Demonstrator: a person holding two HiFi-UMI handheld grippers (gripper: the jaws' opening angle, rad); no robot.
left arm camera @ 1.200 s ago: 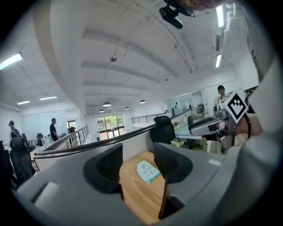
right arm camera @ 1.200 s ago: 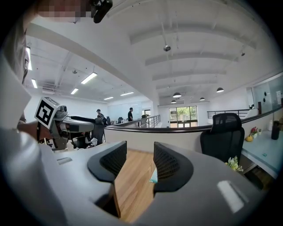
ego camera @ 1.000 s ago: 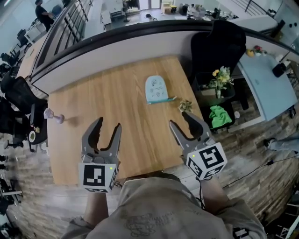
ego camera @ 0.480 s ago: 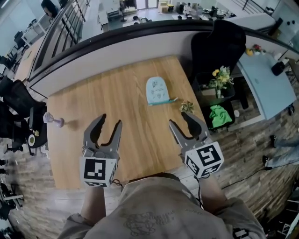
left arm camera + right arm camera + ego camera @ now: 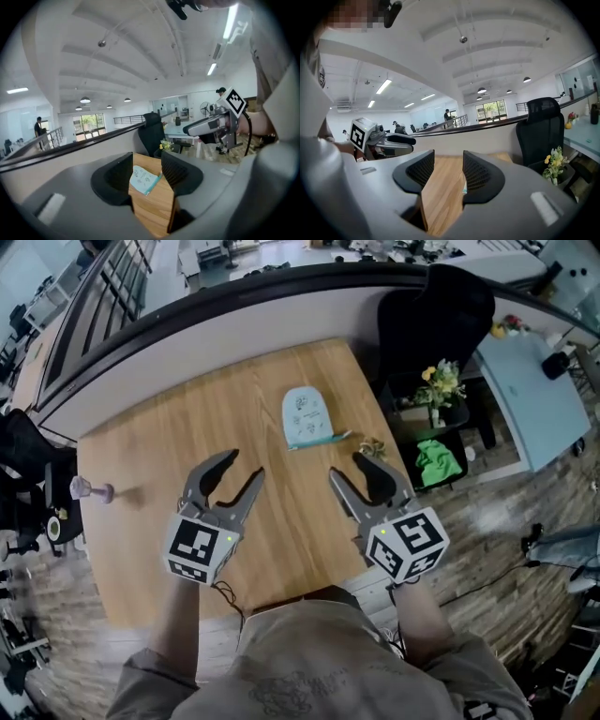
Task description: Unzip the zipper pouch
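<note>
— One zipper pouch (image 5: 306, 418), is that all the task has out? Where does it lie?
— Flat on the wooden bench (image 5: 187, 427), toward its far right part, pale blue with small drawings on its face. Its teal zipper edge (image 5: 319, 440) is the near side (it runs a little askew to the bench edge), and neither tool touches it.
— And the two tools?
— Both are held over the bench on the near side of the pouch, well short of it. The left hand-held gripper (image 5: 244, 465) points up and to the right toward it. In the left gripper view the pouch (image 5: 143, 179) shows through the gap between the jaws, but far beyond them. Those jaws have just been closing a little, yet they stand released, wide apart, with only bench showing between them.
— The right one?
— The right hand-held gripper (image 5: 347, 465) is released as well, its jaws apart on nothing. Its own view shows bare wood between them and a sliver of the pouch (image 5: 465, 187) beside the right-side jaw.
— Anything else about?
— A small purple object (image 5: 91, 490) sits near the bench's left edge, and a small greenish thing (image 5: 373, 444) lies by the right edge, just beside the pouch. Past that edge are a black chair (image 5: 436, 320), a bunch of flowers (image 5: 439, 385) and a green cloth (image 5: 431, 462).
</note>
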